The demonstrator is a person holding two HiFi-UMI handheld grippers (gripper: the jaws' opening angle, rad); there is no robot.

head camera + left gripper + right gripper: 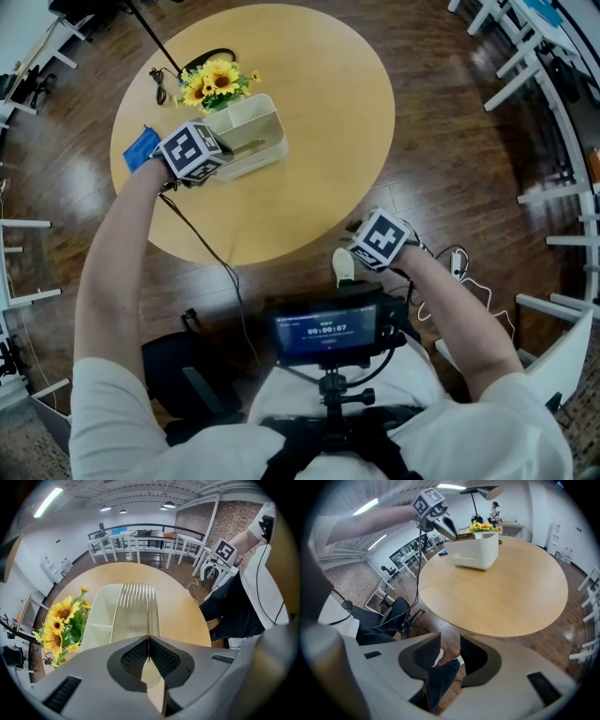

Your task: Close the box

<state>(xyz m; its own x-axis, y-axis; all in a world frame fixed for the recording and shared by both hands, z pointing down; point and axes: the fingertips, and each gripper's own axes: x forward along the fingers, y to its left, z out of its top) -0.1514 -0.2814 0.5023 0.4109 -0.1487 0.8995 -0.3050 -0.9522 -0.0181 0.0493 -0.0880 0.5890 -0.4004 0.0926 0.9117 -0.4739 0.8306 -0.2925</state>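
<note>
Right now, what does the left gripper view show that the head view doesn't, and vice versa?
Only the left gripper view: the left gripper with its jaws shut on the edge of the clear ribbed lid, which stands over the box. The head view hides that grip under the marker cube.

Only the head view: a blue item on the table beside the left gripper, and a screen mounted at the person's chest.

Both: the cream box, the sunflowers next to it, and the round wooden table.
</note>
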